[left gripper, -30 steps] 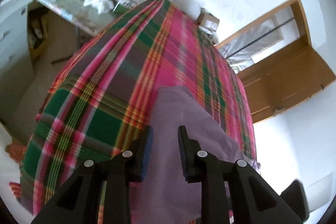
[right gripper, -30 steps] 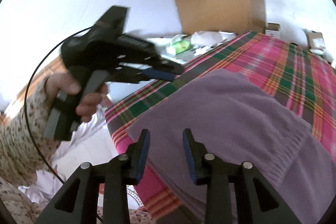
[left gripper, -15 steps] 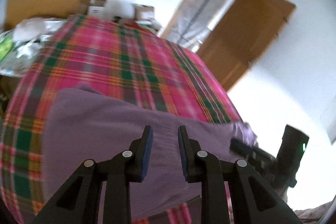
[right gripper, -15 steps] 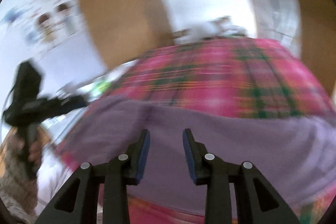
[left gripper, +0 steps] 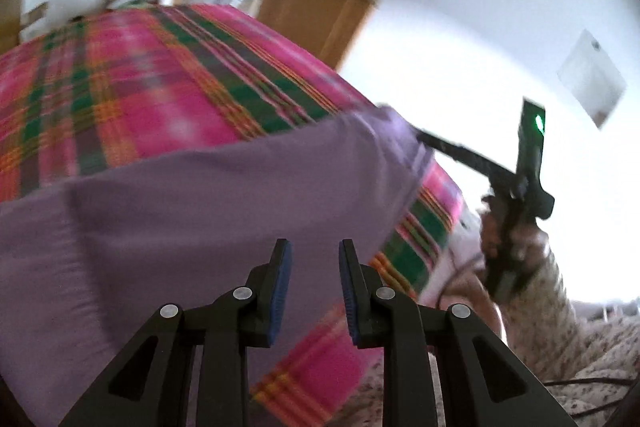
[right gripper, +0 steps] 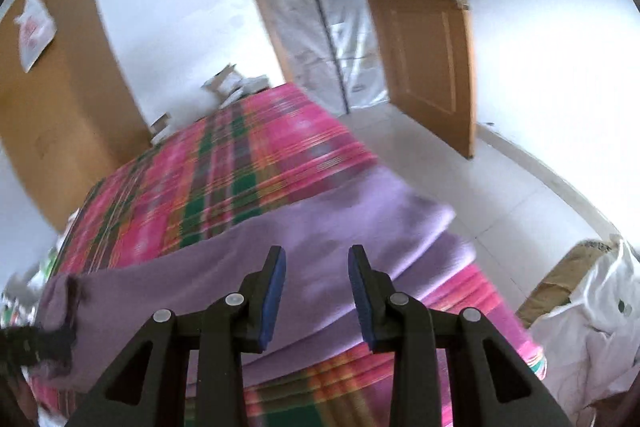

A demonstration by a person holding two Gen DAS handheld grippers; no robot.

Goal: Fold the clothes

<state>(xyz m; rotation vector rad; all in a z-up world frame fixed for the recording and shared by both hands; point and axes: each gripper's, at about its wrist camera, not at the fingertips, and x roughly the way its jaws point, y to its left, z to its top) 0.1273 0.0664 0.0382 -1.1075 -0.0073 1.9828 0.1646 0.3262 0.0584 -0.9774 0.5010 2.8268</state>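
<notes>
A purple garment [left gripper: 224, 203] lies spread flat across the near end of a bed with a pink and green plaid cover [left gripper: 132, 87]. My left gripper [left gripper: 314, 259] hovers over the garment's near edge, open, with nothing between its blue pads. In the left wrist view a hand holds the right gripper [left gripper: 420, 138], whose tip reaches the garment's far right corner. In the right wrist view the right gripper [right gripper: 317, 267] stands open above the garment [right gripper: 328, 227], with nothing between its pads. The left gripper is a dark blur by the garment's left corner.
A wooden door [right gripper: 424, 39] stands open beyond the bed's right side, over a white tiled floor [right gripper: 500, 187]. A wardrobe [right gripper: 52, 107] is at the left. Boxes [right gripper: 228, 83] sit past the bed's far end. A white bag [right gripper: 592, 311] lies at the near right.
Both wrist views have swung to the right, from the bed's left side toward the door. The grippers now sit near opposite ends of the garment. Both stay open.
</notes>
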